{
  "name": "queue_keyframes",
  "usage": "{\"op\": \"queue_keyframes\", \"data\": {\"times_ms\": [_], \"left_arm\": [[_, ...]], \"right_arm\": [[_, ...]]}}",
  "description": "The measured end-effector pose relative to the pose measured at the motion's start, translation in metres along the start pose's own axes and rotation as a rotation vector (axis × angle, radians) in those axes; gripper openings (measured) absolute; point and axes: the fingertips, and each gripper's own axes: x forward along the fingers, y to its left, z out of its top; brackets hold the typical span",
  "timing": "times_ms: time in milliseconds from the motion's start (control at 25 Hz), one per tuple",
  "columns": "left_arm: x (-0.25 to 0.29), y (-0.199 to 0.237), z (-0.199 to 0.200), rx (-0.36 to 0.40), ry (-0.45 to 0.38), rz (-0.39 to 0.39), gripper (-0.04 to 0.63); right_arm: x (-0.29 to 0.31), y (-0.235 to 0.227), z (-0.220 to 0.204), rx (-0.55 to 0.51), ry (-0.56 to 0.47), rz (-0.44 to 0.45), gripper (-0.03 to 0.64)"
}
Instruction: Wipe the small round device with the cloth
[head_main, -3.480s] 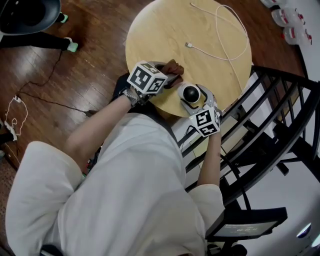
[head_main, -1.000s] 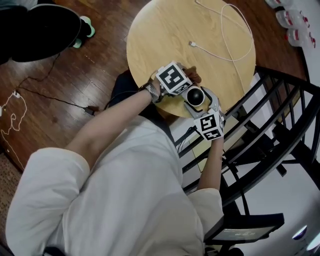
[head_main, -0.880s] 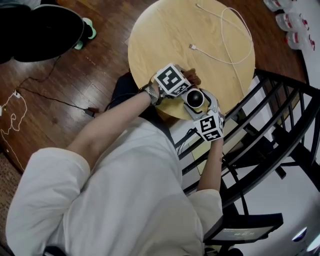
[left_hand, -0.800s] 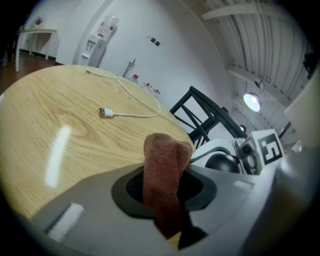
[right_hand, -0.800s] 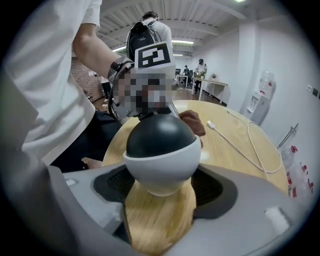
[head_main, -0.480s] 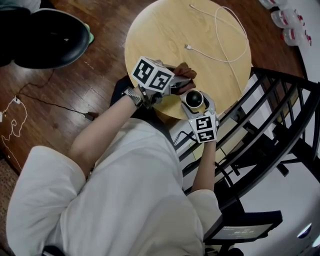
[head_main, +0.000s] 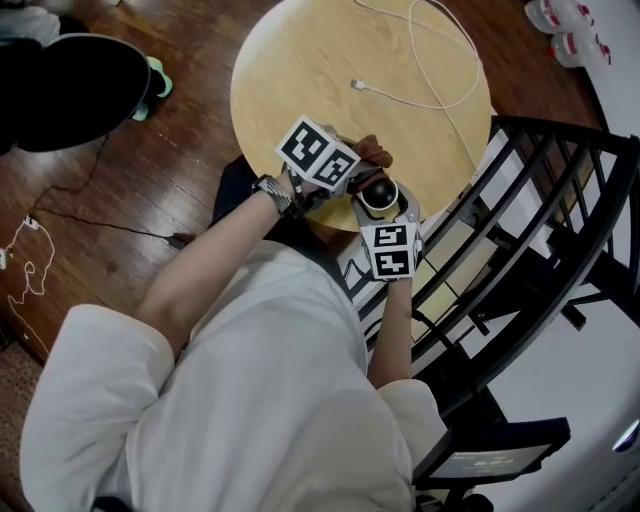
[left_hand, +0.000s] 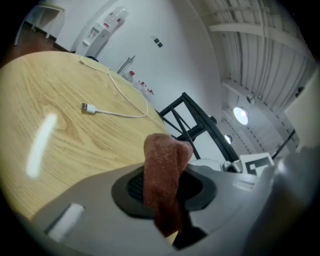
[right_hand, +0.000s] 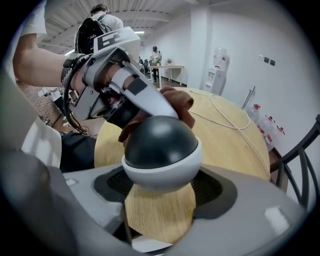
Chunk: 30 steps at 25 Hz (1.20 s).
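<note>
1. The right gripper clamps the black-domed round device between both jaws, at the wooden table's near edge.
2. The left gripper pinches the reddish-brown cloth, which touches the device's far side.

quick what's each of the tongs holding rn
Left tongs: closed on the reddish-brown terry cloth.
Right tongs: closed on the small round device, black dome on white base.
</note>
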Motion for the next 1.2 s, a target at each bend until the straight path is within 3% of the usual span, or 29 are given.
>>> {"op": "queue_keyframes", "data": {"times_ms": [400, 640, 800, 1080, 1200], "left_arm": [[0.015, 0.019, -0.01, 0.098, 0.087, 0.091, 0.107], [0.022, 0.025, -0.017, 0.171, 0.197, 0.167, 0.104], [0.028, 0.033, -0.024, 0.178, 0.234, 0.185, 0.104], [0.024, 0.04, -0.037, 0.42, 0.346, 0.297, 0.107], [0.016, 0.041, -0.041, 0.46, 0.304, 0.314, 0.106]], "right_arm": [[0.001, 0.003, 0.005, -0.031, -0.014, 0.014, 0.35], [0.002, 0.006, -0.001, 0.004, -0.014, 0.0, 0.35], [0.001, 0.01, -0.002, -0.002, -0.021, -0.001, 0.35], [0.003, 0.014, -0.003, 0.004, 0.058, -0.009, 0.351], [0.003, 0.023, 0.001, -0.005, 0.093, -0.015, 0.351]]}}
